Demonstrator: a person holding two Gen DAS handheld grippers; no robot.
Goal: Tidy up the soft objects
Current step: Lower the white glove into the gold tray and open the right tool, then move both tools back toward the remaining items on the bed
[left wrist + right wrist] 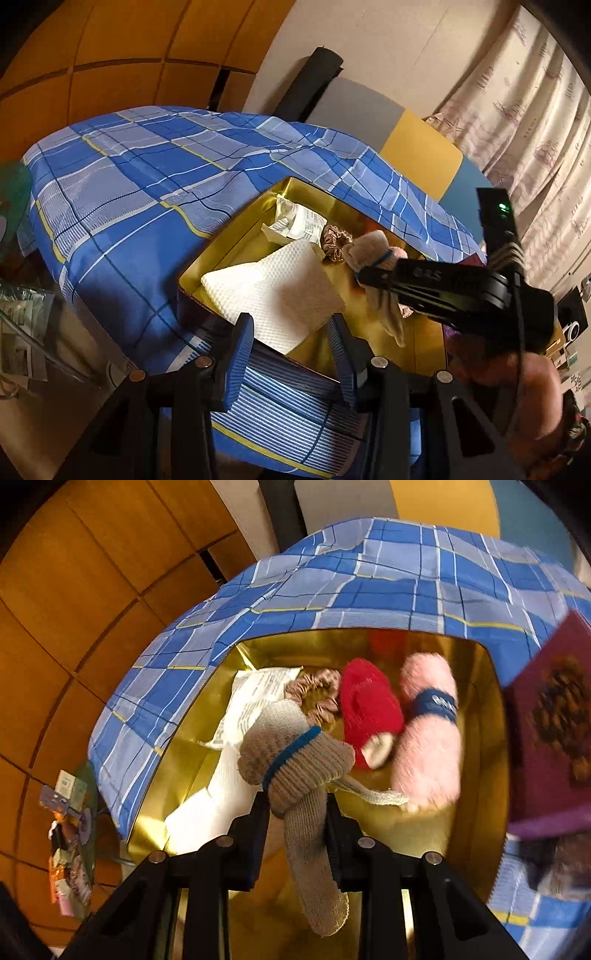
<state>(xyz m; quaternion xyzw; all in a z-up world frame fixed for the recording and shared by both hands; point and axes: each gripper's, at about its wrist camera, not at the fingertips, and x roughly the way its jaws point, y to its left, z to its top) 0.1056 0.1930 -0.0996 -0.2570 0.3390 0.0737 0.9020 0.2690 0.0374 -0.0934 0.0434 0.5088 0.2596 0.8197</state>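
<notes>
Right wrist view crops a good deal: the purple lid (550, 716) at the right edge is blurred and cut off, so I cannot make out its picture clearly, and the clutter (68, 845) at lower left is too small to name. The near wall of the gold tin (476, 686) is hidden behind my own mounts. In the left wrist view the red plush and most of the pink one are hidden behind the right gripper's body, and my forearm at lower right is smeared.

My right gripper (297, 808) has its fingers (264, 812) pinching the beige knit glove (295, 760), a bundle with a blue band. The knotted part bulges just ahead of the fingertips, while one long knit finger hangs down between them toward the camera. The glove hangs above the inside of the tin, over the white foam pad (221, 805) and near the brown scrunchie (314, 694). Beyond it lie the red plush (369, 712) and the pink plush roll (428, 738) with a blue label, side by side on the tin floor, with a white printed packet (255, 698) at the far left.

My left gripper (291, 354) has its blue ribbed fingers (240, 358) spread and holding nothing, poised at the tin's near rim above the checked blue bedsheet (129, 184).
</notes>
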